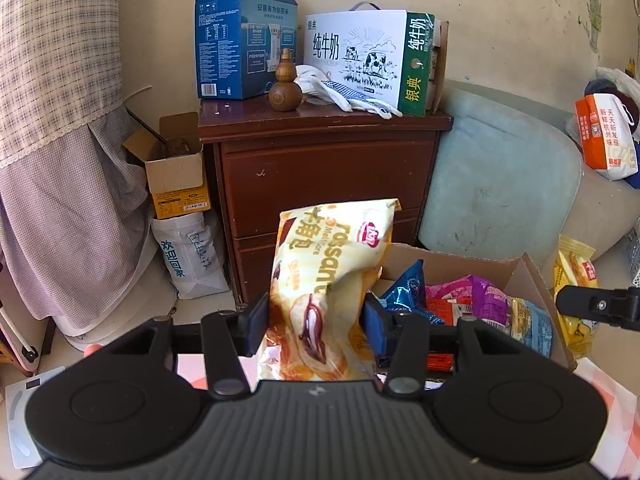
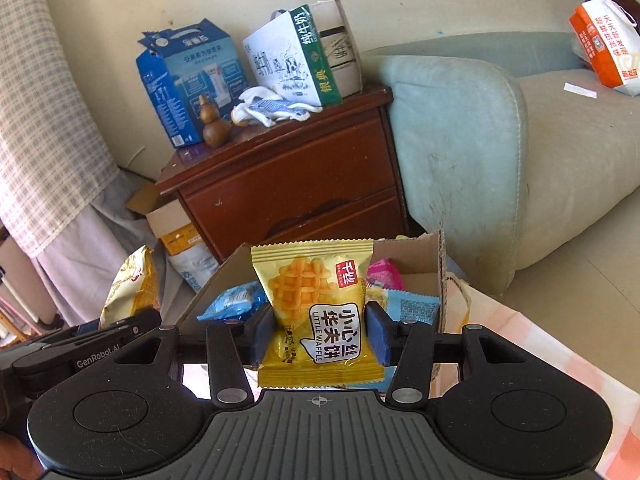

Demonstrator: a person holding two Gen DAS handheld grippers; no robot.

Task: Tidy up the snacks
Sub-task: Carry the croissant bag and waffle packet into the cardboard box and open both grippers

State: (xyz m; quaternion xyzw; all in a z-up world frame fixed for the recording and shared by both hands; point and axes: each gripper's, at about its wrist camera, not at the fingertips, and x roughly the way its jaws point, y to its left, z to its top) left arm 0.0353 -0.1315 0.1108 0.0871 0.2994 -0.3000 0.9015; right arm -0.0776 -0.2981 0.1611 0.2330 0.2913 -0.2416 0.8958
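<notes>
The left gripper (image 1: 316, 320) is clamped on a croissant packet (image 1: 328, 280), its blue pads pressing both sides of the pale yellow wrapper, which stands tall and a little crumpled between them. The right gripper (image 2: 318, 332) grips a yellow waffle packet (image 2: 316, 312) the same way, upright with its label facing the camera. Both packets are held up near an open cardboard box (image 2: 434, 256) that already holds other snacks: a blue packet (image 1: 408, 292), a purple one (image 1: 480, 292) and more beside them. The box sits on a pink checked cloth (image 2: 540, 344). Farther off stands a dark wooden nightstand (image 1: 320, 168) bearing a blue carton (image 1: 236, 48), a white milk carton (image 1: 360, 56), a wooden gourd (image 1: 285, 84) and white gloves (image 1: 344, 88). A pale sofa (image 2: 460, 128) lies to its right.
</notes>
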